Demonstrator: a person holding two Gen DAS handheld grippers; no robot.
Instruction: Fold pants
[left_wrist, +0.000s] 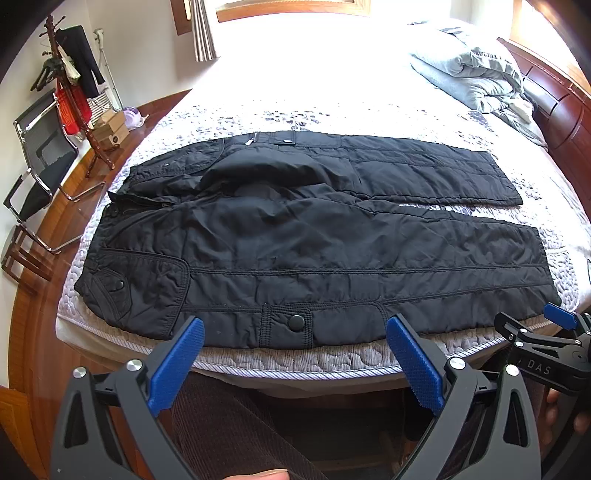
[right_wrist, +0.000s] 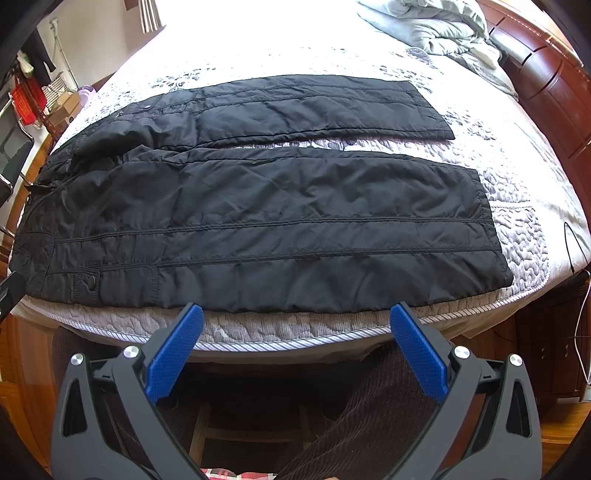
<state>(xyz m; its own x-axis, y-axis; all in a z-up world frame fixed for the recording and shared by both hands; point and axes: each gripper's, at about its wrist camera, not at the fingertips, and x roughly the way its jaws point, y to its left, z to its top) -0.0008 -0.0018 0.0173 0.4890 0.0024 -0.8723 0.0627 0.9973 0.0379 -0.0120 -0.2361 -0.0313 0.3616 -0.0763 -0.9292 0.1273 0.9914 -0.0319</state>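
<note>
We have the black pants (left_wrist: 317, 240) spread flat on the bed (left_wrist: 295, 360), waist toward our left and both legs running out to the right with a strip of bedspread showing between them. Laid out like that, the near leg's long edge sits right along the mattress edge, just ahead of both tools, so we judge nothing is folded yet and this is the start.

Our left gripper (left_wrist: 293, 363) hangs just short of the bed with its blue pads wide apart and nothing between them. Straight ahead of it is the side pocket flap (left_wrist: 286, 326) with its snap button. That puts it near the hip end of the near leg, a sensible hold for lifting that side.

Our right gripper (right_wrist: 295, 352) is likewise spread open and empty, facing the middle to lower part of the same leg, with the cuff (right_wrist: 491, 236) off to its right. In the left view it shows as a black body at the far right.

Held side by side, the two tools could pinch the near edge at two places and carry it onto the far leg (right_wrist: 303, 107). The crotch area (left_wrist: 258, 173) looks bunched, though shadow makes that hard to read.
</note>
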